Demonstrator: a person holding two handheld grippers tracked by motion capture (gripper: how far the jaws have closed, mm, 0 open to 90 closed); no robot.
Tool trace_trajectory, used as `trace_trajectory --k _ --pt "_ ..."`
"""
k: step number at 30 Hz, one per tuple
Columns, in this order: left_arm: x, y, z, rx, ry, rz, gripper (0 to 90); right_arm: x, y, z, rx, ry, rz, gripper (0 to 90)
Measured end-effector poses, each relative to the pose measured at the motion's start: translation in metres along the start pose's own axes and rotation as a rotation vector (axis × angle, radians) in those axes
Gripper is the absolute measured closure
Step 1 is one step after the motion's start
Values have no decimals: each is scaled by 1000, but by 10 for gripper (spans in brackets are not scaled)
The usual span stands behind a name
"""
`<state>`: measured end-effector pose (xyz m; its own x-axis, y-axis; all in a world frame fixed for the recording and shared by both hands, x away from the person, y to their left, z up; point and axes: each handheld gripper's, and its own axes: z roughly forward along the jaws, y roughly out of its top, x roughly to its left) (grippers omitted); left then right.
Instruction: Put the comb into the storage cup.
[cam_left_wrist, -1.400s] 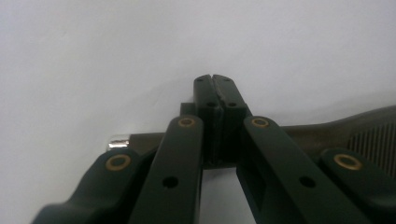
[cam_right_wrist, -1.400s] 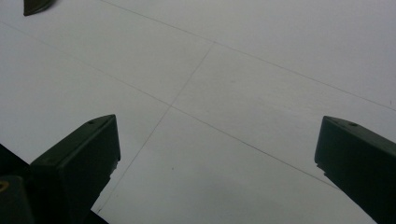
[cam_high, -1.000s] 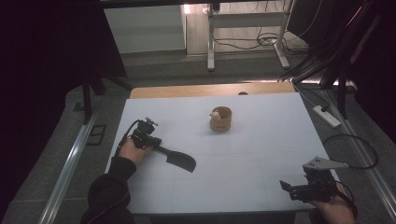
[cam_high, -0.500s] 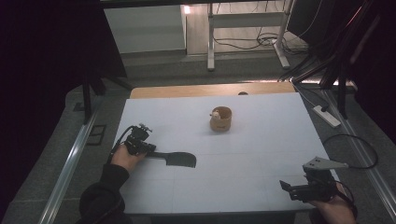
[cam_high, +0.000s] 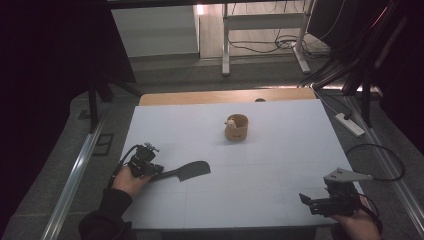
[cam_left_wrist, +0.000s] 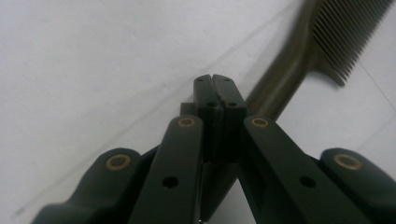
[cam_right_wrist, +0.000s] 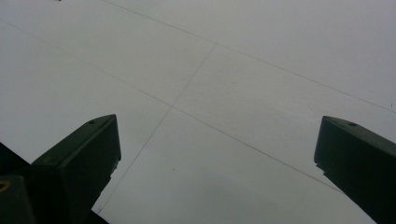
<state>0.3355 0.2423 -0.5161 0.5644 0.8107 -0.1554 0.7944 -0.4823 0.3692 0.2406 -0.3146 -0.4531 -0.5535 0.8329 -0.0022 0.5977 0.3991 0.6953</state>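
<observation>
Left gripper (cam_high: 159, 172) at about eight o'clock on the white table (cam_high: 280, 150), fingers (cam_left_wrist: 205, 100) pinched together on the handle of a dark comb (cam_high: 187, 171). Handle running away from the fingers toward two o'clock in the left gripper view, with the fine teeth fanned out at the far end (cam_left_wrist: 348, 35). From the high view, comb lying low across the table surface, head pointing toward three o'clock, well apart from everything else; whether resting on the table or lifted just off it, hard to tell.

Small wooden cup (cam_high: 236, 128) standing upright past the centre of the table, toward twelve o'clock, something pale poking out at its rim; too small to identify. Well apart from the comb and from both grippers.

Right gripper (cam_high: 306, 200) down at about five o'clock near the table's near edge, fingers (cam_right_wrist: 81, 154) spread wide and holding nothing, bare white table surface between them in the right gripper view.

Judging by the layout: grasp on the comb handle secured, so the pick-up stage looks done. Carrying and placing not yet done, with the wooden cup a likely destination, though nothing confirms that. If so, left to do: lifting the comb clear, swinging it toward one o'clock, tilting it upright and lowering it into the cup. Right gripper apparently idle, perhaps waiting to steady the cup.
</observation>
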Motion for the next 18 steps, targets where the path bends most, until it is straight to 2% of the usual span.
trace_trajectory --k 14,18 --pt "-22 -12 -4 51 -6 16 881 1 1 1 2 0 -4 11" --pt "-24 -12 -4 55 -7 2 880 1 1 1 3 0 -6 10"
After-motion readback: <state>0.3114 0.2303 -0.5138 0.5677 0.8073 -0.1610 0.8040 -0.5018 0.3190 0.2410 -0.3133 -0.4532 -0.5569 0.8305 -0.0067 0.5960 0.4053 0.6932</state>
